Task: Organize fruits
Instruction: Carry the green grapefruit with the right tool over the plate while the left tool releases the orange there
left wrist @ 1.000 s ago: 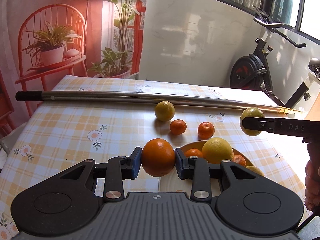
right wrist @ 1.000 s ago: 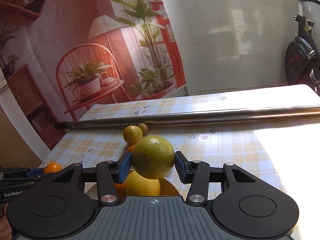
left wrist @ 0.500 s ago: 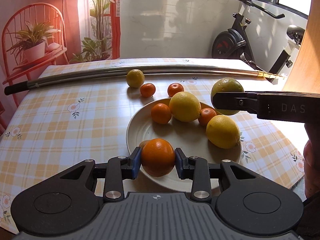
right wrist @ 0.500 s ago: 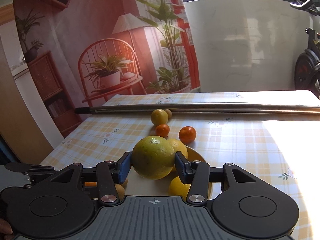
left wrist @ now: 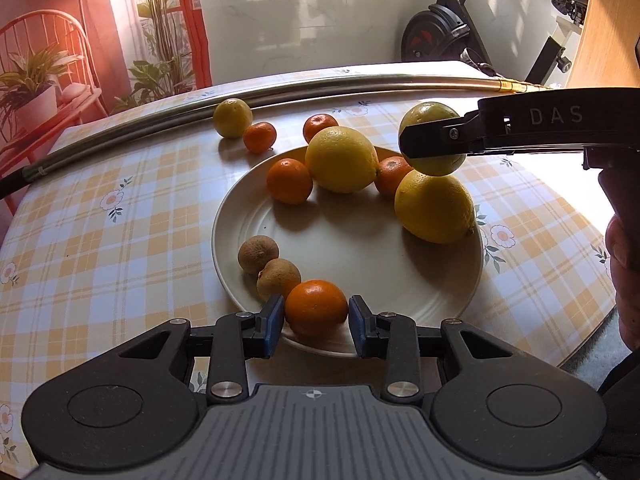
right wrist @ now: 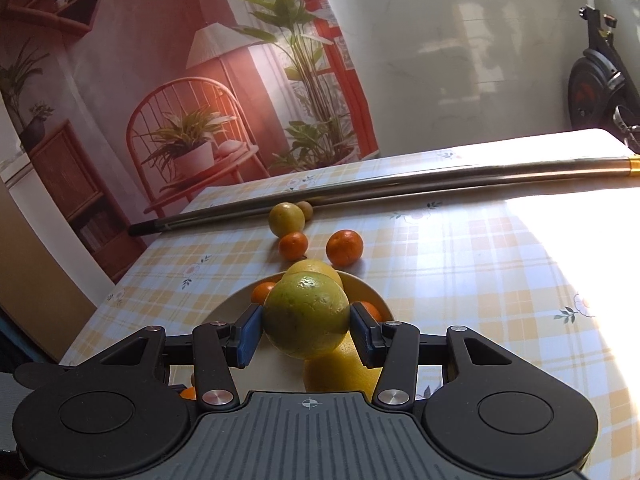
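Observation:
My left gripper [left wrist: 316,322] is shut on a small orange [left wrist: 316,306], low over the near rim of the cream plate [left wrist: 360,248]. My right gripper [right wrist: 306,332] is shut on a green-yellow citrus [right wrist: 306,314]. In the left wrist view that citrus [left wrist: 434,118] hangs just above a big yellow fruit [left wrist: 436,208] at the plate's right side. Also on the plate are another big yellow fruit [left wrist: 340,160], two small oranges [left wrist: 289,180] and two brown fruits [left wrist: 258,254]. Beyond the plate, a yellow-green fruit [left wrist: 232,117] and two mandarins [left wrist: 260,137] lie on the checked tablecloth.
A long metal pole [left wrist: 280,88] lies across the far side of the table, with a small brown fruit [right wrist: 305,209] against it. A person's hand [left wrist: 624,248] holds the right gripper at the right edge. An exercise bike [left wrist: 436,36] stands behind the table.
My left gripper has come down and forward with the orange to the plate's near rim. My right gripper has carried the green-yellow citrus over the plate, close above the big yellow fruit.

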Demonstrator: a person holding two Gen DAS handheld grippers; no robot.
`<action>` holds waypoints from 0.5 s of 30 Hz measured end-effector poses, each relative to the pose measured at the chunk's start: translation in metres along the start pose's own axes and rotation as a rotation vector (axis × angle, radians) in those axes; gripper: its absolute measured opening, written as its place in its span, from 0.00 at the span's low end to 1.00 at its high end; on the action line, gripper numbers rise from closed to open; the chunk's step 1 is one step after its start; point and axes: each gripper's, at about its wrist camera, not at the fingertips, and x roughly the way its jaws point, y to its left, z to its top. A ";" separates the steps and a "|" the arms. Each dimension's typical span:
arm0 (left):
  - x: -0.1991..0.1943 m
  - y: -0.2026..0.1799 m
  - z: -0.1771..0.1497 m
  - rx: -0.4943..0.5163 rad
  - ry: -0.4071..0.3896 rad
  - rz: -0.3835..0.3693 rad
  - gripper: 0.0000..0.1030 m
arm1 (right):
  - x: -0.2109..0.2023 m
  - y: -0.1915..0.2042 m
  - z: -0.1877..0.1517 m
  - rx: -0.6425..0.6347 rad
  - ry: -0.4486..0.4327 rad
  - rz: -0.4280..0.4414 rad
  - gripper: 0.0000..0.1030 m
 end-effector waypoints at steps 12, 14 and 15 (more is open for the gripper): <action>0.012 0.005 0.008 0.022 -0.007 0.076 0.37 | 0.002 -0.005 -0.001 0.021 -0.004 -0.012 0.43; 0.015 0.006 0.011 0.028 -0.011 0.091 0.37 | 0.002 -0.006 -0.001 0.023 -0.008 -0.016 0.43; 0.017 0.007 0.012 0.032 -0.013 0.097 0.37 | 0.002 -0.006 0.000 0.024 -0.009 -0.017 0.43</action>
